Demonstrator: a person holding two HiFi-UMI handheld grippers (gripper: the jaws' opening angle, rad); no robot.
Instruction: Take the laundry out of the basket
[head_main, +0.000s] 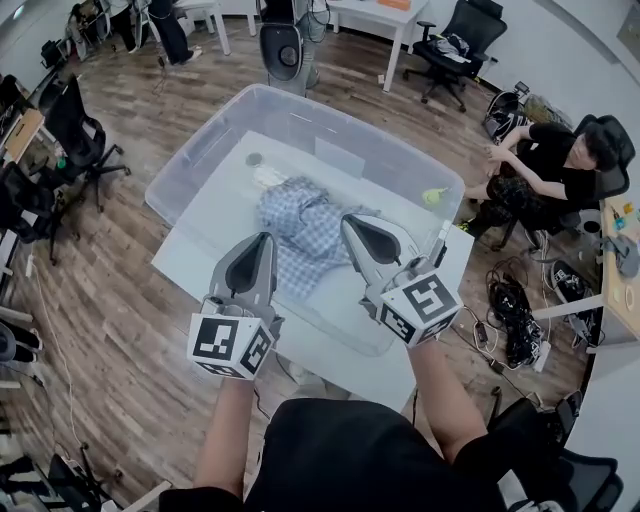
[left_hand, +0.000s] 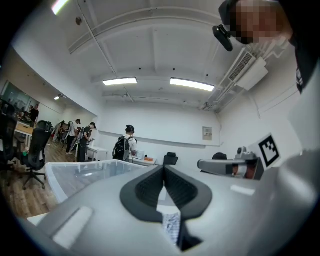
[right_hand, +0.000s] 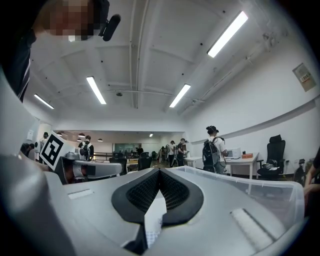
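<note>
A blue-and-white checked shirt (head_main: 300, 225) hangs bunched between my two grippers, over the near side of the clear plastic basket (head_main: 200, 150). The basket stands on a white table (head_main: 190, 255). My left gripper (head_main: 264, 238) holds the shirt's left side and my right gripper (head_main: 347, 222) its right side; both point forward and level. In the left gripper view the jaws meet at the tip (left_hand: 164, 167) with checked fabric (left_hand: 171, 226) showing in the slot below. In the right gripper view the jaws (right_hand: 159, 171) are also closed, with cloth (right_hand: 152, 220) in the slot.
A small yellow-green item (head_main: 433, 196) and a small round thing (head_main: 254, 158) lie in the basket. A person sits in a chair at the right (head_main: 560, 170). Cables (head_main: 515, 310) lie on the floor at the right, and office chairs (head_main: 75, 130) stand at the left.
</note>
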